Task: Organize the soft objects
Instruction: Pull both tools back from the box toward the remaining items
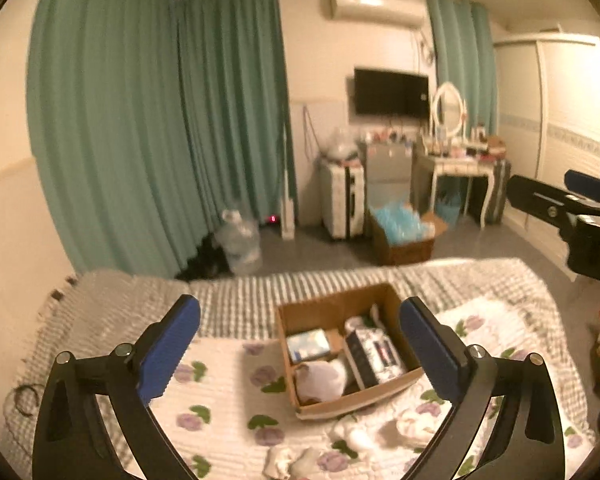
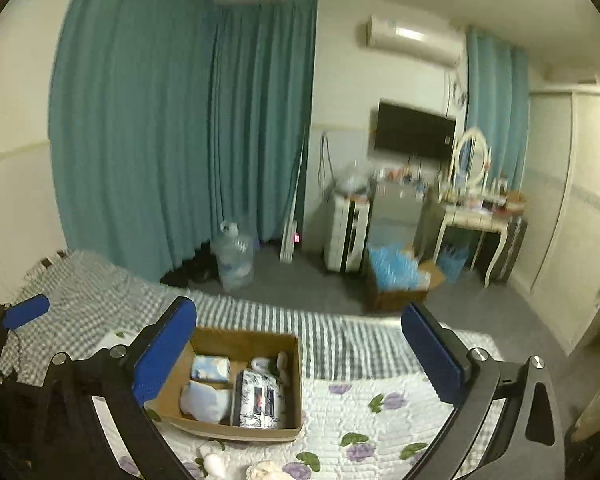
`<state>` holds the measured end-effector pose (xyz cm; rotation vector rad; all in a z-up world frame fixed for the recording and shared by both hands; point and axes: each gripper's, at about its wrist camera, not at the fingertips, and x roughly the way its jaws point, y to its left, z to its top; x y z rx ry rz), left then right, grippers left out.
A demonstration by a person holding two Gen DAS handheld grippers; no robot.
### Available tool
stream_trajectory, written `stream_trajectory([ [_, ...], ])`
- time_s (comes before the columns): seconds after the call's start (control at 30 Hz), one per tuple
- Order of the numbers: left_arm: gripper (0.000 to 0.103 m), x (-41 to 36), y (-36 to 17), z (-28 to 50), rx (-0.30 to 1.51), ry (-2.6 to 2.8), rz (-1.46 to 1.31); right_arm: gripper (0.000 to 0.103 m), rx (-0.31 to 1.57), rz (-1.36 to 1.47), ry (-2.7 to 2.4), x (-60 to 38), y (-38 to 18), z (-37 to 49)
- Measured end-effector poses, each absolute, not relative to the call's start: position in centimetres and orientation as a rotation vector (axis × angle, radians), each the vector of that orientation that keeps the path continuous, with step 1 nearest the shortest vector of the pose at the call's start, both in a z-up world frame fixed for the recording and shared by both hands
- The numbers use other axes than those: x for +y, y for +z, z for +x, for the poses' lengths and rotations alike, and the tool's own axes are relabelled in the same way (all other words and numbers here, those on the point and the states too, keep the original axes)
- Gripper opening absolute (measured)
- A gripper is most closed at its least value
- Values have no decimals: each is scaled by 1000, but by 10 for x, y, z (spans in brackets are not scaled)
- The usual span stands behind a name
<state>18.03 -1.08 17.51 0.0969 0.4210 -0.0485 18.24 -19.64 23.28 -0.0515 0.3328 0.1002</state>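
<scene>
An open cardboard box (image 1: 388,292) sits on a floral quilt on the bed; it also shows in the right wrist view (image 2: 296,380). Inside lie a blue-white tissue pack (image 1: 308,344), a white soft bundle (image 1: 320,378) and a patterned tissue pack (image 1: 374,356). Several small white soft items (image 1: 356,436) lie on the quilt in front of the box. My left gripper (image 1: 300,344) is open and empty above the box. My right gripper (image 2: 300,356) is open and empty above the quilt, right of the box; it shows at the right edge of the left wrist view (image 1: 572,208).
A checked blanket (image 1: 236,304) covers the far part of the bed. Beyond the bed's foot stand a water jug (image 1: 240,244), a box of blue items (image 1: 404,232), a white cabinet (image 1: 342,200) and a dressing table (image 1: 460,160). Teal curtains hang at the left.
</scene>
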Motion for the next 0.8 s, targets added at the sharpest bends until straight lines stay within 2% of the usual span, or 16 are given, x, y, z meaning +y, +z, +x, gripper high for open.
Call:
stream_trajectory([
  [0.17,102,-9,204,133,366,-79,106,103,261,-71,140,-191,274,112],
  [0.37,103,-6,213,85,300,-68,145,103,223,-99,141,-190,287,54],
  [0.57,103,5,200,56,275,-76,104,103,236,-90,150,-193,267,22],
  [0.8,103,11,158,55,297,-56,88,103,270,-123,160,-190,217,22],
])
